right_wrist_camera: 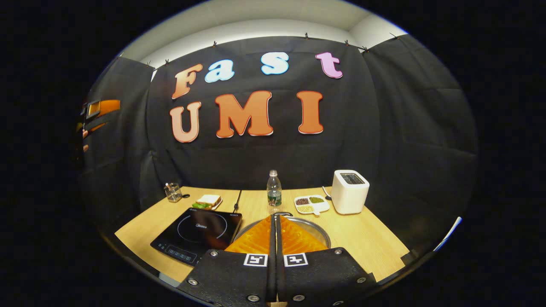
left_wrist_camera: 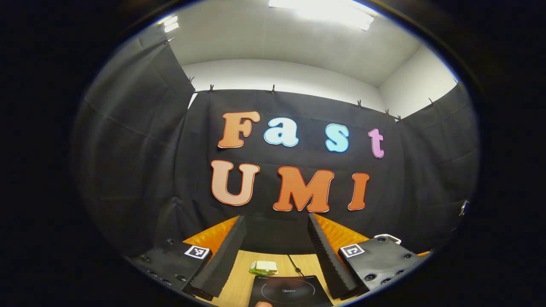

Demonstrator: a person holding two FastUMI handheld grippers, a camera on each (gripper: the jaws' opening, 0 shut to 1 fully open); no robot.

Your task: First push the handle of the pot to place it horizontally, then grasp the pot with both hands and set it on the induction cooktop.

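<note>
In the right gripper view, the right gripper [right_wrist_camera: 275,226] is seen at the bottom with its two fingers pressed together, nothing being held between them. Just behind the closed fingers, the metal rim of the pot [right_wrist_camera: 318,227] is seen on the wooden tabletop [right_wrist_camera: 367,234]; most of the pot is hidden by the fingers, and its handle cannot be made out. Just to the left of the pot, the black induction cooktop [right_wrist_camera: 198,234] is laid flat on the tabletop, its surface bare, so the pot is not yet set on it. Farther back, a plastic water bottle [right_wrist_camera: 274,190] is stood upright behind the pot, with a divided dish of grains [right_wrist_camera: 312,204] beside it and a white toaster [right_wrist_camera: 349,191] to the right of that. A sandwich on a plate [right_wrist_camera: 207,201] and a small glass [right_wrist_camera: 172,192] are placed behind the cooktop, toward the left rear corner. At the far left edge, the other gripper and part of a hand [right_wrist_camera: 85,140] are glimpsed, raised above the tabletop.

In the left gripper view, the left gripper [left_wrist_camera: 277,226] is held high and wide open, its fingers spread well apart with nothing between them. Below and between them, the induction cooktop [left_wrist_camera: 290,290] is seen on the tabletop [left_wrist_camera: 239,281], with the sandwich [left_wrist_camera: 263,267] just beyond it.
</note>
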